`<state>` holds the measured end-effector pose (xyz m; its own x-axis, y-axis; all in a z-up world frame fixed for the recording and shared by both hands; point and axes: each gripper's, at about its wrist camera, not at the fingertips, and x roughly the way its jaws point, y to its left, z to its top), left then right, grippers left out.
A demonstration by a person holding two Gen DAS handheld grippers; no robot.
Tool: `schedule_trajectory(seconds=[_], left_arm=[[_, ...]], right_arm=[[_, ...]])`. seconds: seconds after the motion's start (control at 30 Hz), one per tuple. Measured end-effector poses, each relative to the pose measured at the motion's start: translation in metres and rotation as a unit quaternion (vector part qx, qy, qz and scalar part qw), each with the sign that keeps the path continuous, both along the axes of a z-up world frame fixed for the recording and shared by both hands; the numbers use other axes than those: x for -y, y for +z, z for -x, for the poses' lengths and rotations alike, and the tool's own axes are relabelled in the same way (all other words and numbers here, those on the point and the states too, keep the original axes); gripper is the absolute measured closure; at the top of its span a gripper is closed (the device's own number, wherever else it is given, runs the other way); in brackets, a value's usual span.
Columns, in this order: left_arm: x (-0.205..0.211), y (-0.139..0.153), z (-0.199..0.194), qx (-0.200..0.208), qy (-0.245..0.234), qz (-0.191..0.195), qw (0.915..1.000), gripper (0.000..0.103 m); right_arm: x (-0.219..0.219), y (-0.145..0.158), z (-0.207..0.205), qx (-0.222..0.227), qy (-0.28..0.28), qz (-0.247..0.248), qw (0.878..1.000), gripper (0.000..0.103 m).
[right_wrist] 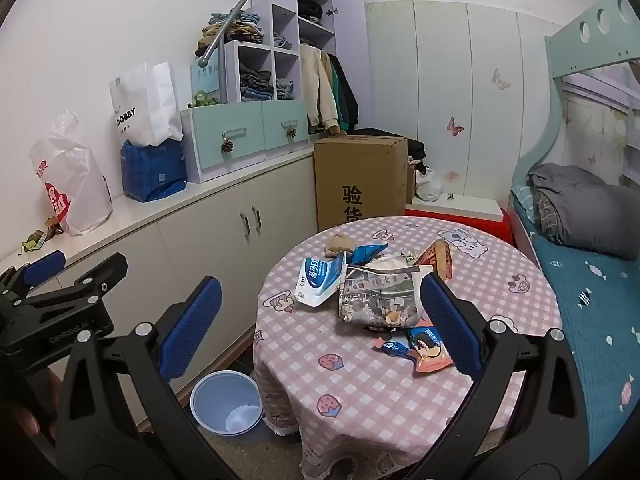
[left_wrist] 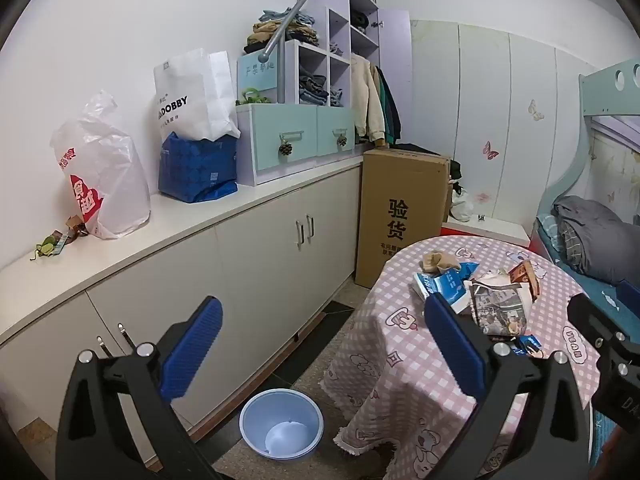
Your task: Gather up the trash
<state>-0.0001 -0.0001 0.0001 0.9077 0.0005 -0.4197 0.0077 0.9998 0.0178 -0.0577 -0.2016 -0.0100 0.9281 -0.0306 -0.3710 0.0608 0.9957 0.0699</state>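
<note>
Only right wrist: orange wrapper | both tongs agape

Cardboard box stands against white cabinet; plastic bag and paper bag rest atop it; grey blanket on bed.

Round table (pink checked cloth) carries wrapper pile; floor carries blue bin.

i see the wrappers piled on the round table, the bin on the floor to its left before the cabinet, a cardboard box behind, the bed at right.
</note>
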Motion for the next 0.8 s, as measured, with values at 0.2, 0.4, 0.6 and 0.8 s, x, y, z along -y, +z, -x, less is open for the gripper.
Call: schedule_trajectory(seconds=[0.2, 0.4, 0.6, 0.8], left_arm=[[0.0, -0.0002, -0.0016, -0.005, 0.001, 0.0, 1.0, 0.004], [0.0008, -0.0008, -0.0006, -0.003, 0.0, -0.002, 1.0, 0.004], [0.0005, 0.0003, -0.0012, -0.005, 0.002, -0.001, 1.0, 0.004], [0.0009, -0.0022, -0.0017, -0.005, 0.001, -0.001, 1.0, 0.004]], right_arm=[[-0.0002, -0.0005, -0.0009, 0.0, 0.0, 0.001, 1.0, 0.006], [0.0005, -0.0002, -0.0001, 0.002, 0.0, 0.0, 1.0, 0.006], [0.0009, -0.0039, -0.0013, -0.001, 0.0, -0.001, 1.0, 0.006], [-0.0006, -0.0029, -0.0034, -0.001, 0.001, -0.001, 1.0, 0.006]])
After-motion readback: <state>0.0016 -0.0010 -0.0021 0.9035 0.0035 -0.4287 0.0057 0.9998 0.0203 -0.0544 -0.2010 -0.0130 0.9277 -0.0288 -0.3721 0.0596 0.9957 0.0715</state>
